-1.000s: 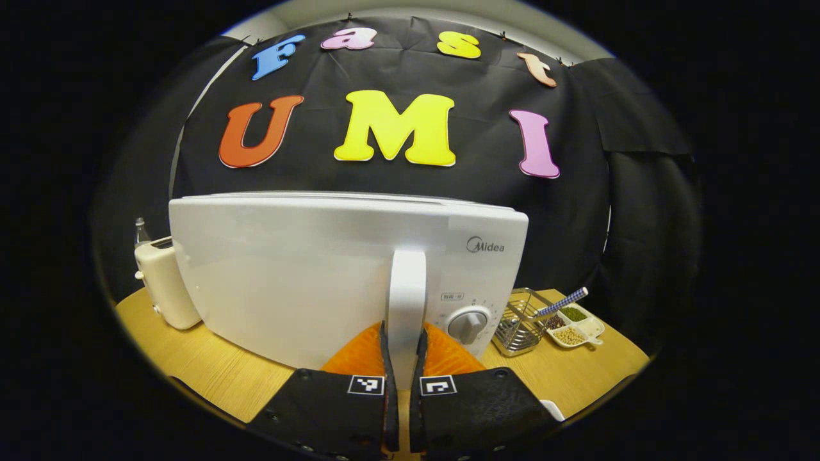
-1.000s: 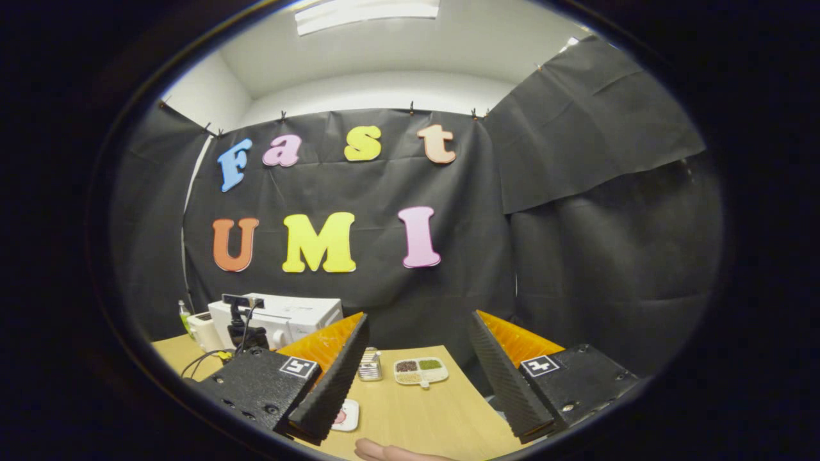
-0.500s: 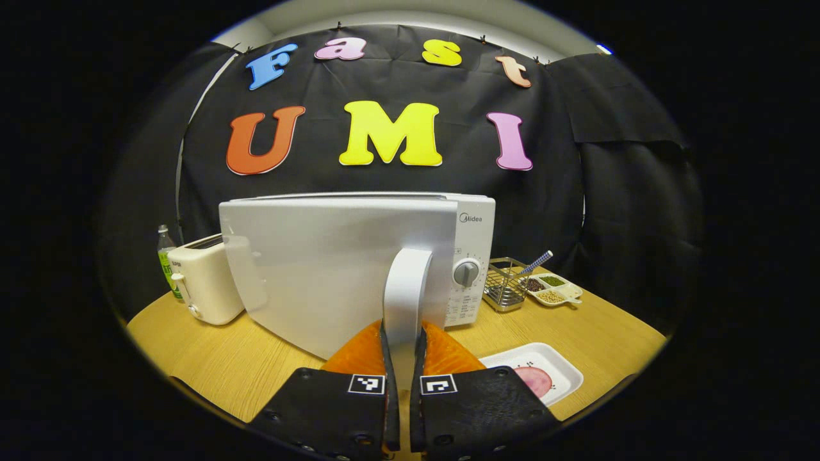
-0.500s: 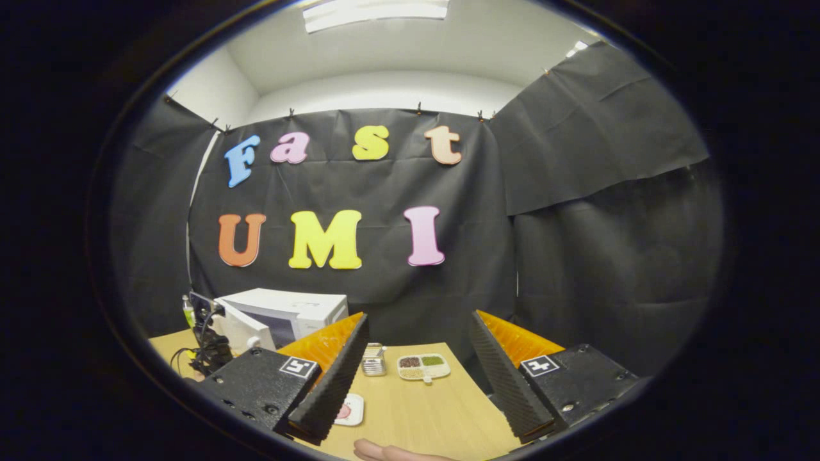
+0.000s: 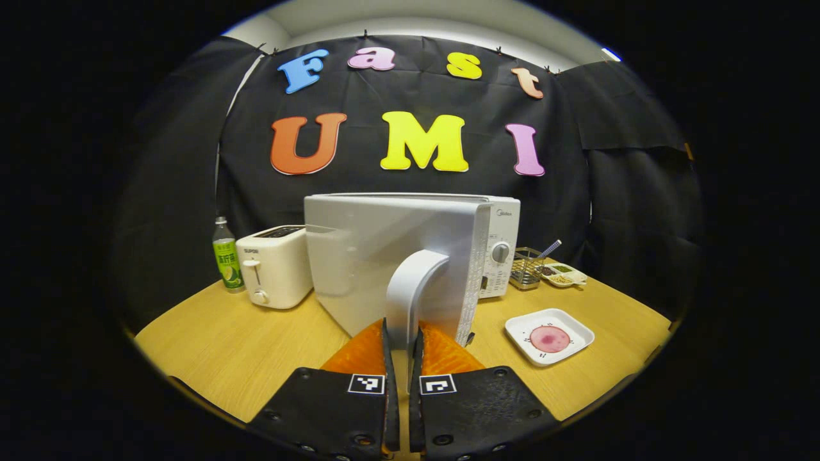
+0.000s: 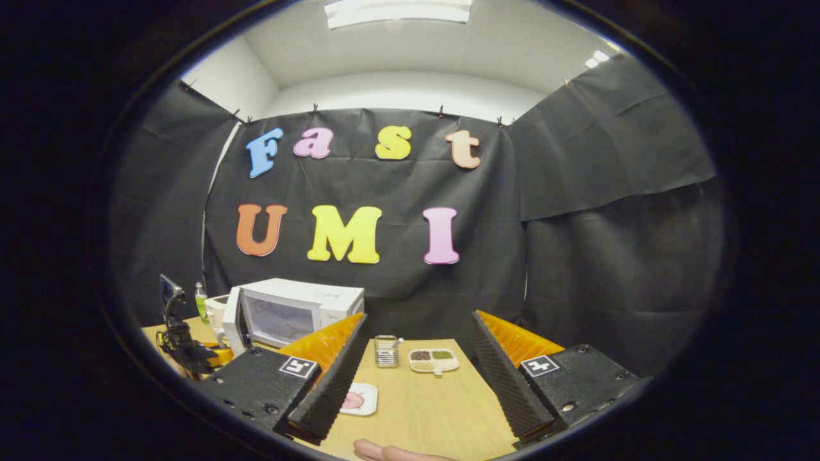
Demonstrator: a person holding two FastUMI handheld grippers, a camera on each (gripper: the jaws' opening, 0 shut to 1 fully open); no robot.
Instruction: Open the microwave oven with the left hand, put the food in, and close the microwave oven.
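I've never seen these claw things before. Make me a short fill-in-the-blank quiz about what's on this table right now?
1. The left claw is shut on the microwave door's ____.
2. The right claw hangs ____, gripping nothing.
3. The food sits on a white ____ on the table.
4. Left of the microwave stands a cream ____.

Missing words: handle; open; plate; toaster

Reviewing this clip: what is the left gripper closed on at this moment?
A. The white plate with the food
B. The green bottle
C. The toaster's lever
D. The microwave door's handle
D. In the left gripper view, the left gripper has both fingers pressed on the white handle of the microwave door, which stands swung open; the plate lies apart on the table.
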